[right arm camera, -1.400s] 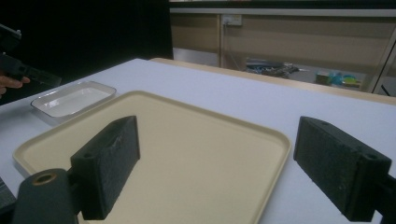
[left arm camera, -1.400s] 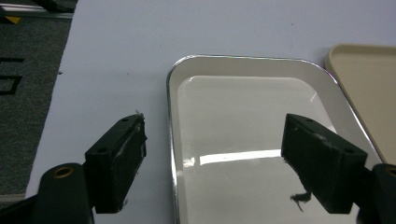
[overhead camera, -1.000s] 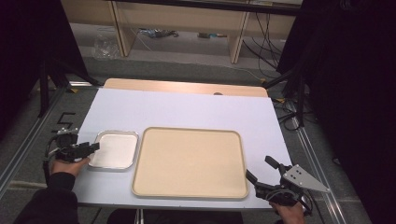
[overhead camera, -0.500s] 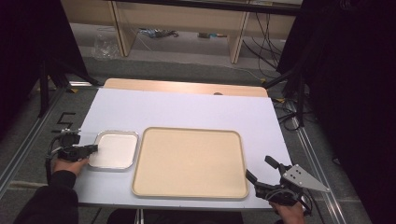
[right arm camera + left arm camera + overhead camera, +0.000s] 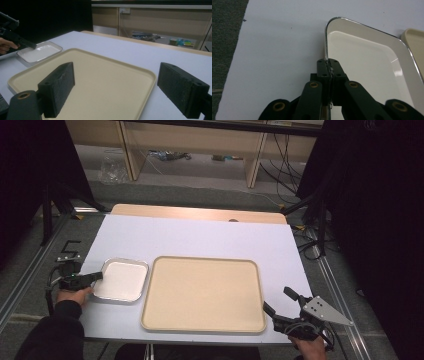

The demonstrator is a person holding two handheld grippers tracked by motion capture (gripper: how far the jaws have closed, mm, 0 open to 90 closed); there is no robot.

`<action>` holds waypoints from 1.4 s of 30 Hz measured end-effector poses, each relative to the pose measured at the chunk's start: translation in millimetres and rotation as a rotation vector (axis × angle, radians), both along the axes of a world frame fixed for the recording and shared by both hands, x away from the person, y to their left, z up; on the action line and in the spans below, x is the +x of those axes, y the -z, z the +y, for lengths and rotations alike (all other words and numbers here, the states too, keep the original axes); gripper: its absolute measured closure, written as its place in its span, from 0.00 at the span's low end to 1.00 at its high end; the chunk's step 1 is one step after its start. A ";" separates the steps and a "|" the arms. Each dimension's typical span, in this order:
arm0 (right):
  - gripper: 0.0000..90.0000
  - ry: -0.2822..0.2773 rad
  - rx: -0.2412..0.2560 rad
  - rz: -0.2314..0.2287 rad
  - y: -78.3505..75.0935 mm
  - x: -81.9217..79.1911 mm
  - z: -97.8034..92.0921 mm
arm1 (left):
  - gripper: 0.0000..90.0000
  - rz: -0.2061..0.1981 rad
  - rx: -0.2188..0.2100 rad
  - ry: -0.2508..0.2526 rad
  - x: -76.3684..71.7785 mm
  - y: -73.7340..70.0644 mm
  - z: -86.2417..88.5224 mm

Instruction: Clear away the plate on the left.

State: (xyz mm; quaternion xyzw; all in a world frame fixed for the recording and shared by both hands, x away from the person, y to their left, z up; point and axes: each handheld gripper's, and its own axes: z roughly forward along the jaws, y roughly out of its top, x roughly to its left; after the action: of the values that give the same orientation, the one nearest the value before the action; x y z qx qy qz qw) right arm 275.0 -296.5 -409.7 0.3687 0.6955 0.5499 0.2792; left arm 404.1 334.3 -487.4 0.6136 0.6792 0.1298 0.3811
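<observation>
The left gripper (image 5: 95, 277) sits at the far left of the white tabletop (image 5: 200, 235), its jaws pressed together on the left rim of the small white enamel tray (image 5: 121, 281). In the left gripper view the pads (image 5: 328, 68) meet on the thin chrome-edged lip (image 5: 326, 42), partway along that side and below the tray's rounded corner, with the tray floor running off to the right of the jaws. This small tray lies flat on the tabletop, just left of the large beige tray (image 5: 202, 293), the two rims close together but apparently not touching.

The step in hand looks like moving the small tray by its rim. A pinch on one edge carries the whole weight off-centre, so the tray will want to droop at the far side; I would keep the grip firm and deep enough that the lip sits fully between the pads, and lift only slightly or slide it level rather than swing it. If it goes toward the beige tray, its right edge must clear that raised rim first.

Right of the beige tray, at its near right corner, the right gripper (image 5: 280, 306) hovers with its jaws wide apart and nothing between them. Its own view looks across the beige tray (image 5: 82, 85) toward the small tray (image 5: 40, 53), ready to steady either one.
</observation>
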 end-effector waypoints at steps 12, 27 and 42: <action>0.17 0.004 0.007 0.036 -0.5 -1.8 0.5 | 0.98 -0.042 -0.023 -0.027 -2.8 -8.2 6.9; 0.17 0.001 -0.005 0.003 -0.2 -0.1 -0.6 | 0.98 -0.085 -0.109 -0.042 -4.0 -11.9 8.1; 0.17 0.009 0.010 0.012 0.3 -0.2 0.0 | 0.98 -0.099 -0.157 -0.042 -4.2 -14.0 4.8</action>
State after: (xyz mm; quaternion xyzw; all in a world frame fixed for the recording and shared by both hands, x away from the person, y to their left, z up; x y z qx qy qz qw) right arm 274.7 -296.5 -410.0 0.3763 0.6927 0.5500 0.2757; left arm 400.0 339.1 -473.5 0.5603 0.6803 0.1144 0.4585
